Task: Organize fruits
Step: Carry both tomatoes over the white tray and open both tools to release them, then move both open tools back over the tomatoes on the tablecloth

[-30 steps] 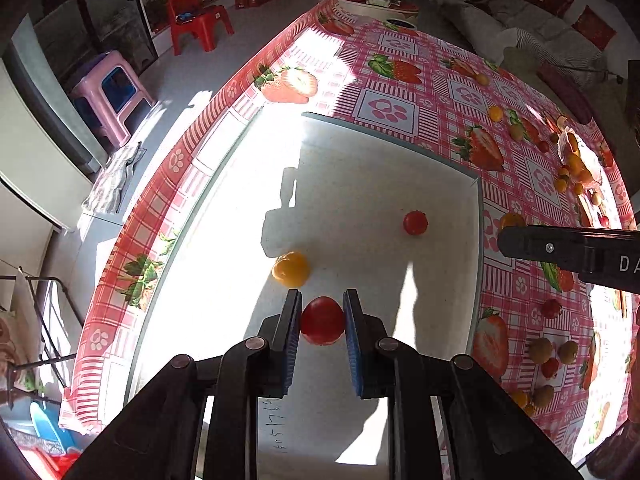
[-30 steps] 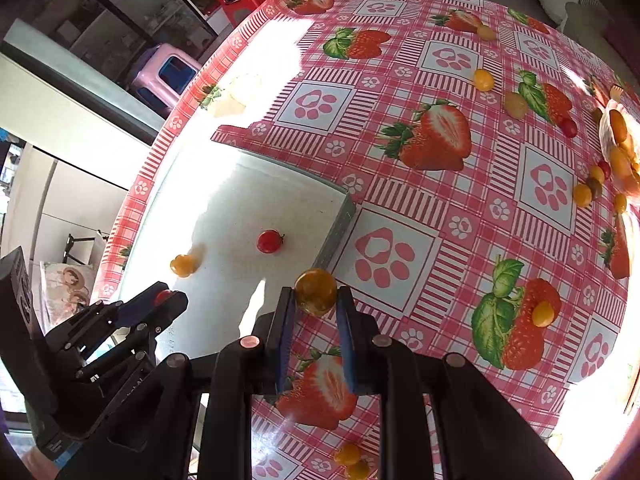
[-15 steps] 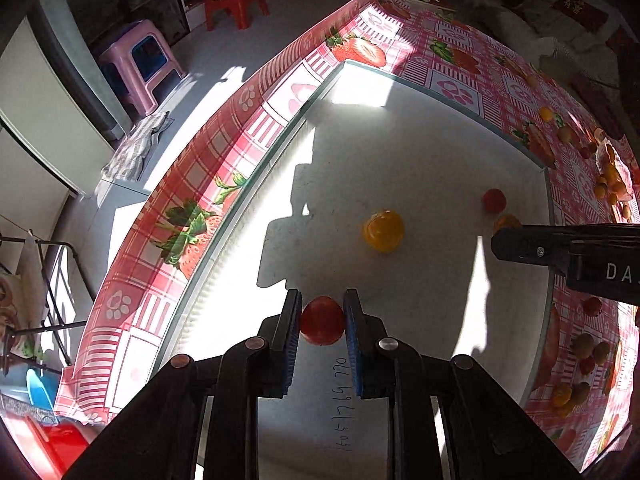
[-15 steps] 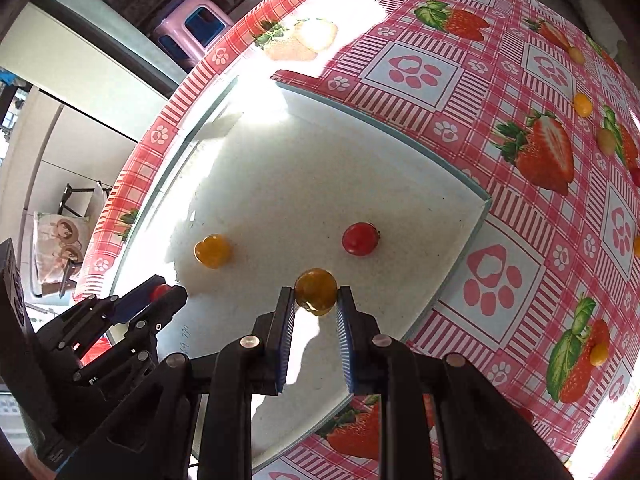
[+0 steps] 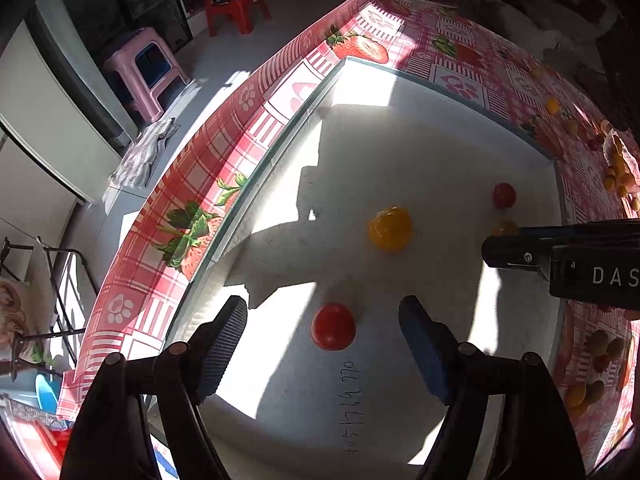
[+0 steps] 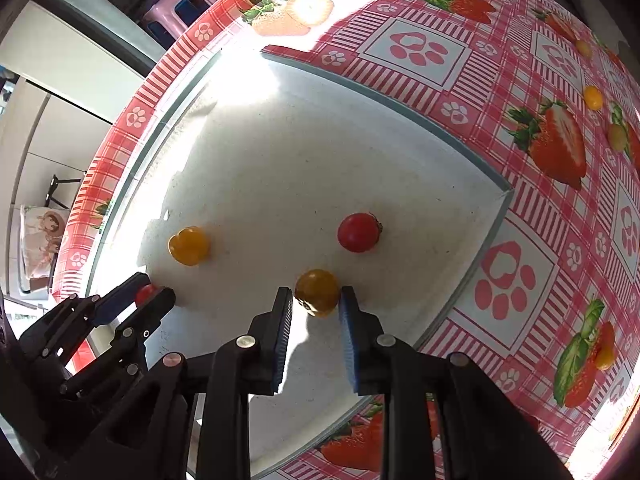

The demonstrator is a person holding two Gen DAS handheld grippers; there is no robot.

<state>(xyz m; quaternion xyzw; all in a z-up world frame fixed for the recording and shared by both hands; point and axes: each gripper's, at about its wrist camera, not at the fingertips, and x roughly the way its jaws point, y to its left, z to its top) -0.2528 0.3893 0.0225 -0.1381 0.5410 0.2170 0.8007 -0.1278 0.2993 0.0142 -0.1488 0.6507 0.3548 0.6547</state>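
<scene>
Left black two-finger gripper opening, pads wide of the small round red tomato lying between them on the white flat tray. Right black two-finger gripper opening around a dark-yellow round tomato, pads barely apart from it. Just beyond: a lobed yellow tomato, another red tomato. Farther out, strawberry-print tablecloth.

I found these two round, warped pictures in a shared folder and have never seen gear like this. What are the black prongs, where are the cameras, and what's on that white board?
Each picture comes from a wide-angle camera on a handheld two-finger gripper, looking along its fingers. The left gripper is opening, with a red tomato lying loose between its jaws on the white tray. The right gripper is also opening around an orange tomato. A yellow tomato and another red tomato already rest there. More fruit dots the strawberry tablecloth.
</scene>
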